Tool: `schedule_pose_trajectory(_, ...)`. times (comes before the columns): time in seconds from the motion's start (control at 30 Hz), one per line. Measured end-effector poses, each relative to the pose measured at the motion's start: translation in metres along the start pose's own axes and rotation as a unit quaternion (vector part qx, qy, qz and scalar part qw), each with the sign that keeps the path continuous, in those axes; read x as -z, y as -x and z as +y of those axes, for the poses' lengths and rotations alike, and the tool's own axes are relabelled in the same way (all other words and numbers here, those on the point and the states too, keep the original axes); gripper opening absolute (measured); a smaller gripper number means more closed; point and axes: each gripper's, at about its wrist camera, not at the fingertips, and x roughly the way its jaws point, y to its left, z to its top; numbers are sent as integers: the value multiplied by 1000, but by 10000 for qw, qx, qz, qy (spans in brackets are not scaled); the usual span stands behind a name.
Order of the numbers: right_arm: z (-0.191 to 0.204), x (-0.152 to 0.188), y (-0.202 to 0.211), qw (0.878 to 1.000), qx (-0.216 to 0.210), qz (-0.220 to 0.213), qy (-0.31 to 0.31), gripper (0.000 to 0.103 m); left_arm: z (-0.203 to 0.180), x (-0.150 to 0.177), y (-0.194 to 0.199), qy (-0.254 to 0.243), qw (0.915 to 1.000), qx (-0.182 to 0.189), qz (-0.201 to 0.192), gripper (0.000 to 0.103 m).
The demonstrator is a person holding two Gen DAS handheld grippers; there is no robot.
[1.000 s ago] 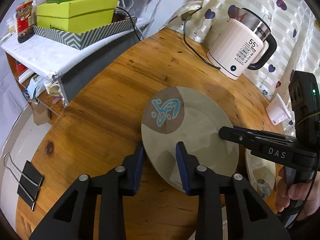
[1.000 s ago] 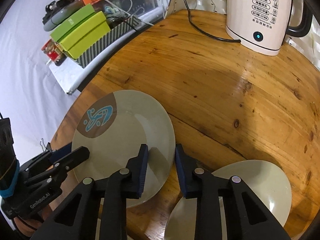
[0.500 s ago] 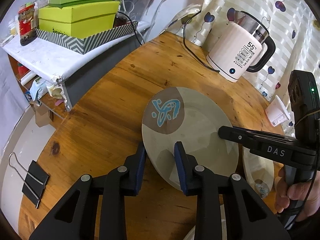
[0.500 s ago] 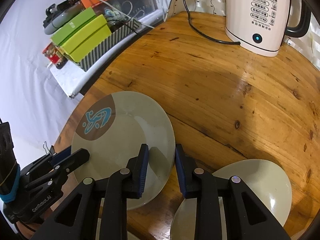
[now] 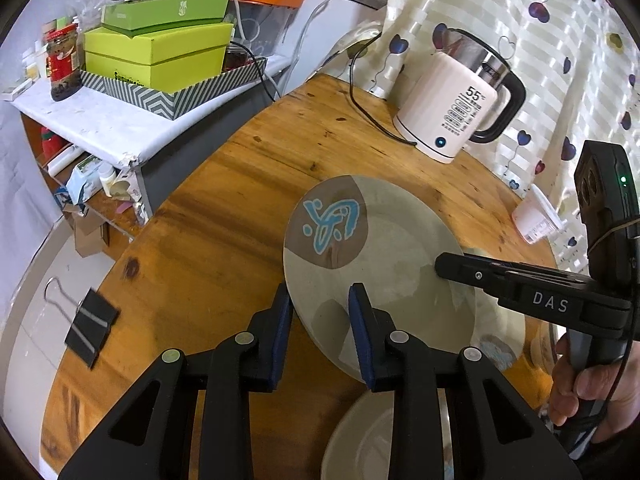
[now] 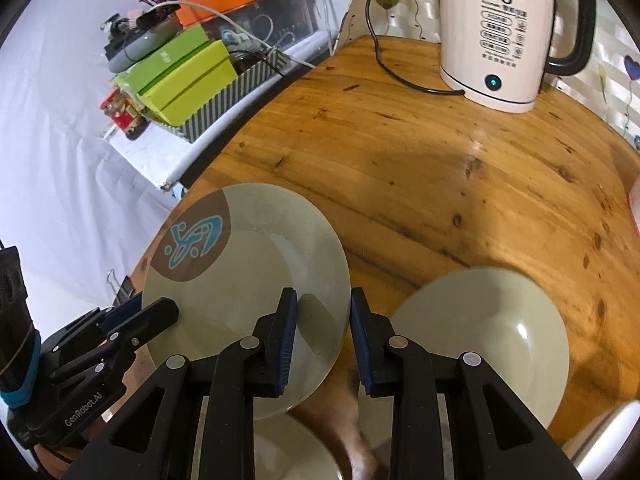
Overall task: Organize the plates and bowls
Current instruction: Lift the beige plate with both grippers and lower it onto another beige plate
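Left gripper (image 5: 318,310) straddles the near rim of the decorated plate (image 5: 372,264); one blue pad sits outside the rim, the other over the plate's face. Jaws are narrowed around the edge, but whether the pads actually pinch the rim cannot be told. Right gripper (image 6: 323,314) stands likewise at the opposite edge of the same plate (image 6: 248,280), jaws partly open, rim running between the pads; contact also unclear. Judgement: two-sided hold is meant to lift or steady the plate level, since its thin rim offers little purchase to one gripper alone.

Plate appears tilted or raised off the wooden desk (image 5: 208,240), its far side above a second plate (image 5: 496,336) bearing a similar blue mark. Likely aim: stacking like on like. A plain plate or shallow bowl (image 6: 480,340) lies just right of the right gripper; another pale dish (image 5: 360,440) shows below the left gripper.

Writing legible: "DAS" on the right gripper body, "GenRobot.AI" on the left gripper body. Plate carries a blue motif on a brown disc, not readable as text.

Farther off: black binder clip (image 5: 90,326) at the desk's left edge. White kettle (image 6: 504,36) at the back, display "55°C", small print illegible. Green boxes (image 5: 160,48) on the side shelf, logo too small to read.
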Motion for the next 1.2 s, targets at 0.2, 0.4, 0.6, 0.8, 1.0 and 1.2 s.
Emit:
schedule_pose_trajectory(0.2,6,24,19,10000,58,-39,-14,26,-8,18,17,-84,10000,22,23,30)
schedule_pose_trajectory(0.4,12,51,37,9999,64,-106,-50,26,-14,36,38,-179,9998,44,-11,30)
schedule_pose_trajectory(0.6,14,79,50,9999,77,-119,-99,26,-20,59,50,-270,9996,72,67,30)
schedule_pose_trajectory(0.8,11,104,54,9997,74,-72,-226,26,-25,77,54,-337,9993,103,160,30)
schedule_pose_trajectory(1.0,9,120,55,9995,80,-47,-301,26,-27,89,56,-374,9990,98,227,30)
schedule_pose_trajectory(1.2,10,130,55,9994,139,-32,-300,26,-28,98,54,-409,9987,69,306,30)
